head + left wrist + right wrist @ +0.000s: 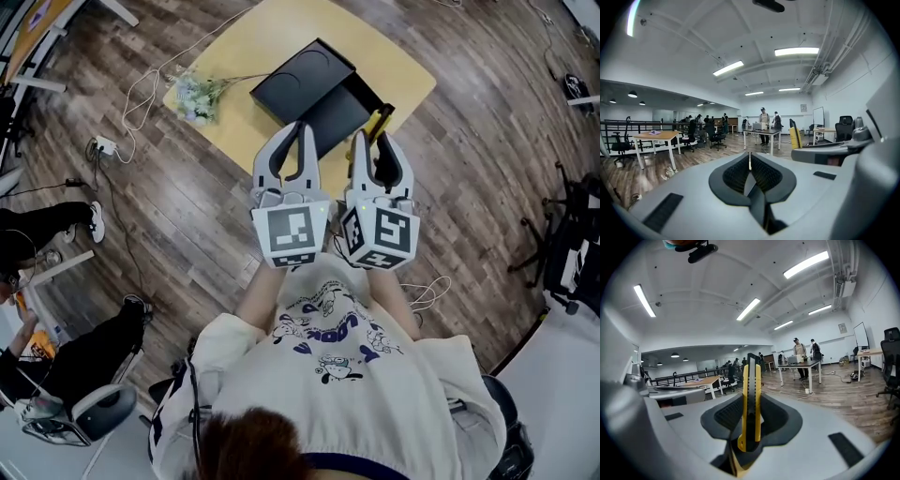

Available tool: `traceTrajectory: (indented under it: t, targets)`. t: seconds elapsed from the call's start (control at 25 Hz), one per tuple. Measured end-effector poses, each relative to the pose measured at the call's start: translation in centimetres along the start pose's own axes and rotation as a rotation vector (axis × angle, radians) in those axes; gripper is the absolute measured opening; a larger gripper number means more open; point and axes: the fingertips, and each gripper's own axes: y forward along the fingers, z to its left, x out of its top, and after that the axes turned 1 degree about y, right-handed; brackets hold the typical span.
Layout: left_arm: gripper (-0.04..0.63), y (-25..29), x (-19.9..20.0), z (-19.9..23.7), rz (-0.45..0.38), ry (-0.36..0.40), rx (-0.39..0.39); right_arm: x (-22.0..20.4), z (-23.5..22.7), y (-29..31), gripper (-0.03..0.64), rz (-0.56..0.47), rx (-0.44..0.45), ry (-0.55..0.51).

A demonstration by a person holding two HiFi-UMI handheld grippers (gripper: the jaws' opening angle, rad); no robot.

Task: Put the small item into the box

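A black box (337,112) lies open on the light wooden table (398,61), its lid (302,75) resting beside it to the left. Both grippers are held side by side, raised over the table's near edge and pointing level into the room. My right gripper (371,139) (751,399) is shut on a yellow utility knife (381,122) (751,404), which stands on edge between the pads and sticks out past the tips. My left gripper (302,129) (749,161) is shut, pads together, with nothing in it. In the left gripper view the knife (793,137) shows at the right.
A bunch of pale flowers (195,97) lies on the table's left corner. A power strip (105,145) with white cables is on the wooden floor. Seated people (56,225) are at the left and office chairs (562,244) at the right. Desks (656,137) and standing people (763,123) fill the room.
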Motion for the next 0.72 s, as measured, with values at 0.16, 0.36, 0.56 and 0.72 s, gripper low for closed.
traceTrajectory:
  t: [0.16,0.36,0.56,0.72]
  targets:
    - [0.025,2.7,-1.0,0.6,0.042,-0.011,0.018,-1.2,-0.9,3.0,0.129,0.060,0.024,0.020]
    - [0.025,6.0,-2.3,1.5,0.091,-0.024,0.041,-2.4,-2.5,6.6,0.129,0.124,0.036,0.036]
    - [0.025,8.0,-4.4,1.6,0.151,-0.048,0.058,-4.6,-3.5,9.2,0.129,0.204,0.042,0.101]
    - [0.025,9.6,-5.9,1.5,0.189,-0.053,0.056,-6.7,-4.1,11.1,0.129,0.262,0.023,0.145]
